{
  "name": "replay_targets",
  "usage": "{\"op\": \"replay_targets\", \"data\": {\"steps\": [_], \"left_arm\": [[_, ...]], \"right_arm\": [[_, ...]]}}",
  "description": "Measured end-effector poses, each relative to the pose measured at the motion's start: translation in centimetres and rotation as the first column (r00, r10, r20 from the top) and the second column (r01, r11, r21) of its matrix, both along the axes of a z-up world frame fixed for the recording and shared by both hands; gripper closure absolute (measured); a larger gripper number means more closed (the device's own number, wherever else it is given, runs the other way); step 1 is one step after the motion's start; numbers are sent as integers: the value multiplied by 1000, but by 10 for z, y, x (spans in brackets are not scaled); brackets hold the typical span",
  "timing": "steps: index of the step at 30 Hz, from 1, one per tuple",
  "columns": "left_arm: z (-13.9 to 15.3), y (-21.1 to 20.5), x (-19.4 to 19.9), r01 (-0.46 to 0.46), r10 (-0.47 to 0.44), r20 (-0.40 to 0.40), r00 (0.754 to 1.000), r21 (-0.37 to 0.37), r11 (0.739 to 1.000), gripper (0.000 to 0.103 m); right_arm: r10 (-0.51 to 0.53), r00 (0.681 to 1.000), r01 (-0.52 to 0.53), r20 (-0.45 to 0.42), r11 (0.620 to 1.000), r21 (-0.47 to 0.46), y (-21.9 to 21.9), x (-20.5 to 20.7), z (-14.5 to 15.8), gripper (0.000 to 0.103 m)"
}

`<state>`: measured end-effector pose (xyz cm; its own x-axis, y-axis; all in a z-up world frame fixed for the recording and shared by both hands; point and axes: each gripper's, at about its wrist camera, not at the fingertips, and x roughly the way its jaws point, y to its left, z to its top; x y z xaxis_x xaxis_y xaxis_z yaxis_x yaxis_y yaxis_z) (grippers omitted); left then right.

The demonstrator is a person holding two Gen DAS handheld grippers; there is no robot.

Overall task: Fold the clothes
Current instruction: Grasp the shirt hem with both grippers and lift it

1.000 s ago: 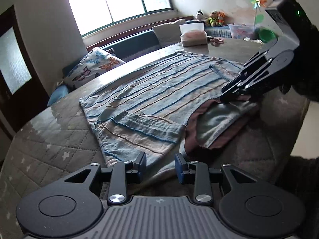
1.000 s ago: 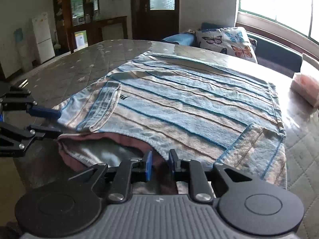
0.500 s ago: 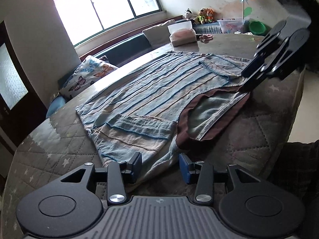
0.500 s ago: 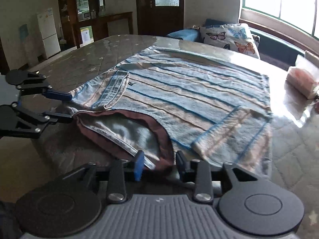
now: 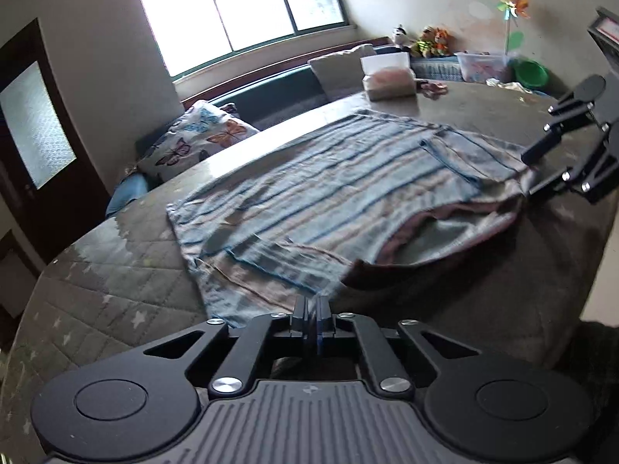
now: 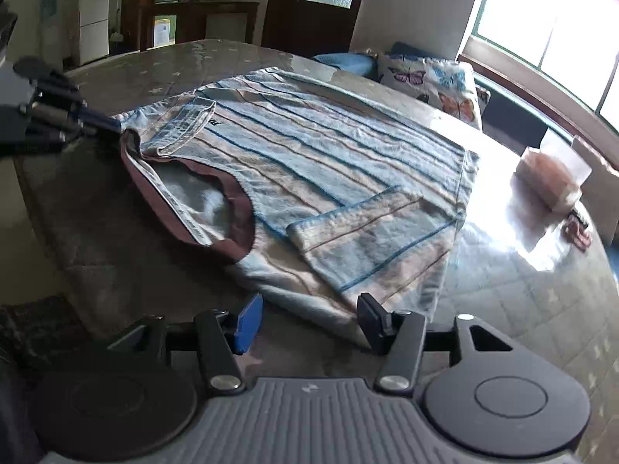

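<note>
A blue and beige striped shirt (image 5: pixel 340 193) with a maroon collar (image 6: pixel 236 212) lies flat on the quilted grey table, both sleeves folded in over the body. My left gripper (image 5: pixel 311 315) is shut on the shirt's near shoulder edge; it also shows in the right wrist view (image 6: pixel 112 123) at the shirt's left shoulder. My right gripper (image 6: pixel 309 319) is open, its jaws on either side of the shirt's other shoulder edge. It shows in the left wrist view (image 5: pixel 532 172) at the far shoulder.
A tissue box (image 5: pixel 389 77) stands at the table's far side, with a small pink item (image 5: pixel 435 89) beside it. A butterfly cushion (image 5: pixel 193 143) and a bench lie beyond the table edge. Bare quilted table (image 5: pixel 116 290) surrounds the shirt.
My left gripper has closed on the shirt's shoulder edge. My right gripper has opened wider and shifted from the collar toward the other shoulder. Both views have pulled back slightly.
</note>
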<state>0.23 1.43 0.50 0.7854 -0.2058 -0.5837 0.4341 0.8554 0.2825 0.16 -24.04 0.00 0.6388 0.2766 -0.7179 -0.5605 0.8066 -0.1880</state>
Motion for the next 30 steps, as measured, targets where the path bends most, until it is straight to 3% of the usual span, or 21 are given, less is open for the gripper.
{"op": "replay_targets", "data": {"steps": [3,6,8,14,18,21,28,29,30], "left_arm": [[6,2,11,-24,24,-6,1000,-32,999,100],[7,5,17,-34,33,-17,999,-35,999,100],[6,6,19,-31,31,-29,999,-31,999,100],[1,13,6,10,-10,-42,999,-3,1000,94],[-3,12,1,51,-49,-41,998,35,998,58],[-7,12,-3,81,-78,-41,996,64,995,52],[-13,12,-9,148,-143,-46,989,124,981,51],[-13,12,-7,156,-151,-50,987,126,980,53],[-13,14,-4,164,-158,-63,985,114,980,61]], "right_arm": [[8,1000,-8,10,1000,8,-2,10,-1,50],[9,1000,-9,-7,999,39,-6,19,-1,61],[2,1000,-1,-21,998,58,-8,24,-2,76],[-28,999,33,-43,994,108,-13,29,0,90],[-36,998,40,-43,993,113,-12,30,1,92],[-42,998,47,-40,992,117,-12,31,2,93],[-60,998,63,-32,991,119,-10,33,5,93],[-63,998,66,-31,990,121,-10,33,5,94],[-66,997,70,-29,990,122,-10,34,5,94]]}}
